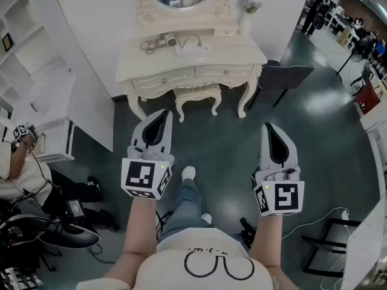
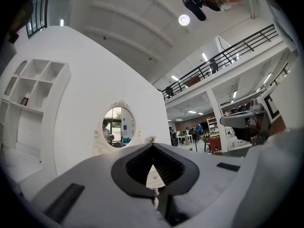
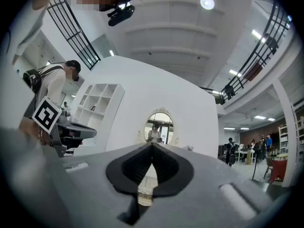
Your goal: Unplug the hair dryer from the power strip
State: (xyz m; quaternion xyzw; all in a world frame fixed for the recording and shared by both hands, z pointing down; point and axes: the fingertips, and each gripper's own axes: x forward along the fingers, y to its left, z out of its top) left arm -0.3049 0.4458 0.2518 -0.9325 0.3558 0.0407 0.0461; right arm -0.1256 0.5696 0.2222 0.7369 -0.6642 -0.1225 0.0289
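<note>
The white dressing table (image 1: 242, 58) stands far ahead at the top of the head view. A pale hair dryer (image 1: 155, 43) lies on its top, with a dark cable looping to a white power strip (image 1: 192, 49) beside it. My left gripper (image 1: 164, 113) and right gripper (image 1: 268, 127) are held side by side over the dark floor, well short of the table. Both point toward it, shut, with nothing between their jaws. In the left gripper view the left gripper (image 2: 153, 147) shows meeting tips below the oval mirror (image 2: 117, 126). The right gripper (image 3: 152, 147) looks the same in its own view.
An ornate stool (image 1: 198, 94) sits under the table and a grey chair (image 1: 285, 76) stands to its right. White shelving (image 1: 36, 95) fills the left. A seated person (image 1: 13, 168) and gear with cables lie at lower left. A small vase (image 1: 247, 16) stands on the table's right.
</note>
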